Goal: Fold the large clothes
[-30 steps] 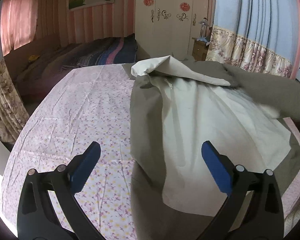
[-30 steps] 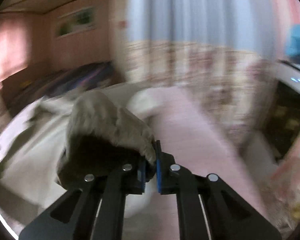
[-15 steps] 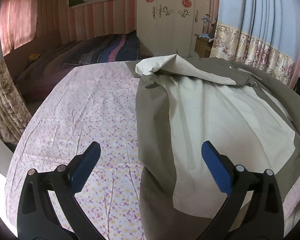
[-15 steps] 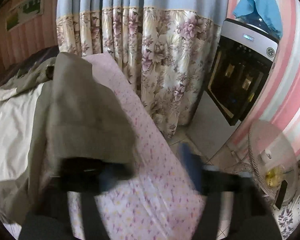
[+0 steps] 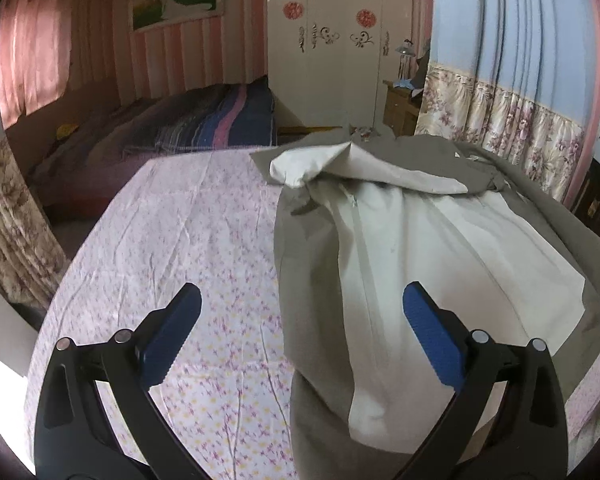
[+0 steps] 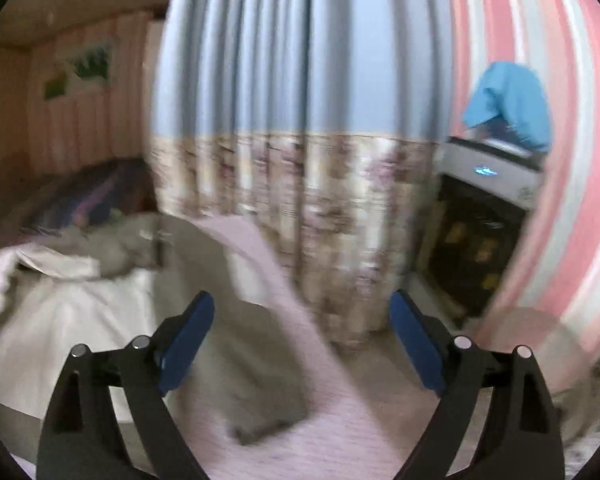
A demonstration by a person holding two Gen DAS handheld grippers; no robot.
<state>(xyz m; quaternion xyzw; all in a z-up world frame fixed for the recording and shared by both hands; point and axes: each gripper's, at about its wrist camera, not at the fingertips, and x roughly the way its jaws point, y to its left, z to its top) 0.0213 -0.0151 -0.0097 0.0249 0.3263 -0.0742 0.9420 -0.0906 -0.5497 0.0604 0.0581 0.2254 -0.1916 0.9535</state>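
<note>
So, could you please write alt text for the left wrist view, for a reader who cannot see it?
An olive jacket lies opened on a bed with a pink floral sheet, its cream lining facing up. The left gripper hovers open above the jacket's near edge, holding nothing.

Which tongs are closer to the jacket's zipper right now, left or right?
Left. The left tongs hang open right over the jacket, its zipper running between them. The right tongs, also open, sit off the jacket's far side by the sleeve.
</note>
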